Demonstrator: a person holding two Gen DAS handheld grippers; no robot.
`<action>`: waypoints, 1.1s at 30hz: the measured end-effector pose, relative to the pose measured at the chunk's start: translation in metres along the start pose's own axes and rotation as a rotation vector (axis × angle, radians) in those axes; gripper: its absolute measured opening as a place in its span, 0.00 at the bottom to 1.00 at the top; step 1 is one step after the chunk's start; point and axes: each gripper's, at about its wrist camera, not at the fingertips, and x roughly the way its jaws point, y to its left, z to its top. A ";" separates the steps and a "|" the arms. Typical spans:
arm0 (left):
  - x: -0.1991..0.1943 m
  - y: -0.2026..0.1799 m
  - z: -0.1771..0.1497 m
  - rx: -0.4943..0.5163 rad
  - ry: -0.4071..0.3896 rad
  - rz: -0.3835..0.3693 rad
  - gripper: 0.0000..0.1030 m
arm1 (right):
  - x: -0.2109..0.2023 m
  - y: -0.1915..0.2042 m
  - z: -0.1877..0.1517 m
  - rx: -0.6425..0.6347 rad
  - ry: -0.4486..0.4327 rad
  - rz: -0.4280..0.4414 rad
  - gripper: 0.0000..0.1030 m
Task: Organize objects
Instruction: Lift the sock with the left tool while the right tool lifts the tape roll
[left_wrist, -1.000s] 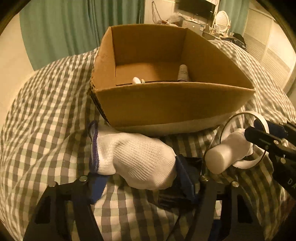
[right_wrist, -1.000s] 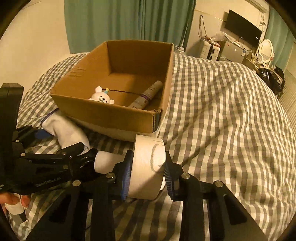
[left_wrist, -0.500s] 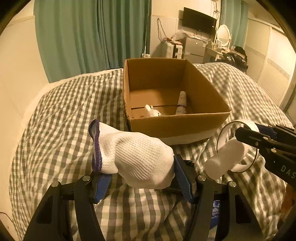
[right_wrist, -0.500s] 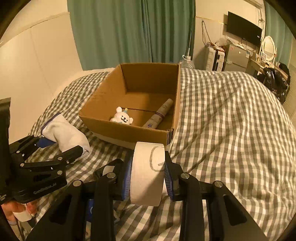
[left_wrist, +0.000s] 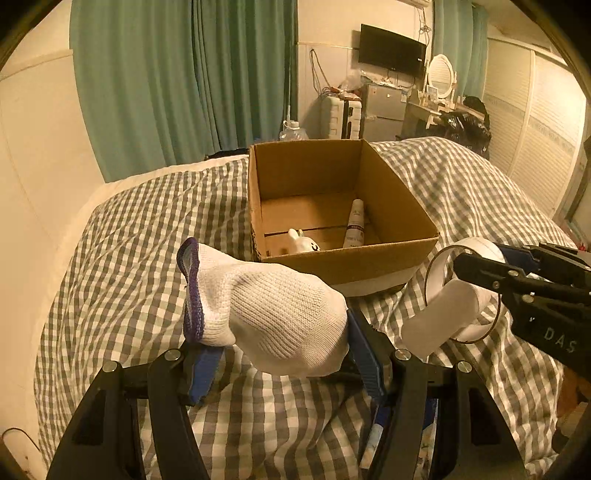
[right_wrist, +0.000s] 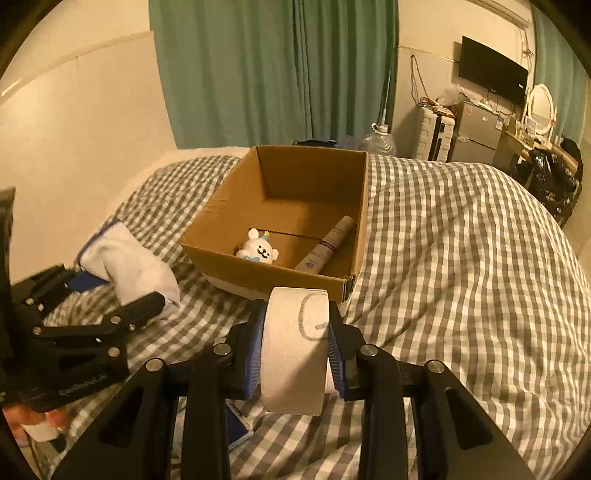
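Observation:
My left gripper (left_wrist: 284, 354) is shut on a white sock (left_wrist: 269, 314) with a purple cuff, held above the bed in front of the cardboard box (left_wrist: 391, 206). The sock also shows in the right wrist view (right_wrist: 129, 266). My right gripper (right_wrist: 295, 350) is shut on a white tape roll (right_wrist: 295, 347), held above the bed near the box's (right_wrist: 354, 206) front right corner. The roll also shows in the left wrist view (left_wrist: 461, 291). Inside the box lie a small white bear toy (right_wrist: 258, 252) and a tube (right_wrist: 327, 245).
The box sits on a bed with a grey checked cover (right_wrist: 461, 258). Green curtains (left_wrist: 184, 81) hang behind the bed. A TV (left_wrist: 391, 50), a mirror and cluttered furniture stand at the back right. A small dark flat object (right_wrist: 236, 428) lies on the cover under my right gripper.
Both grippers have risen and drawn back from the box with the sock and the roll still held. The box now looks smaller and its inside is more visible.

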 end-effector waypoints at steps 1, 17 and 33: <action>0.001 0.000 0.001 0.000 0.000 0.000 0.64 | 0.002 0.000 0.001 -0.004 0.004 0.000 0.29; 0.023 0.004 -0.006 -0.015 0.056 0.001 0.64 | 0.041 0.000 -0.013 -0.052 0.113 -0.091 0.32; 0.034 0.011 -0.015 -0.035 0.086 -0.011 0.64 | 0.071 -0.004 -0.031 -0.060 0.177 -0.139 0.28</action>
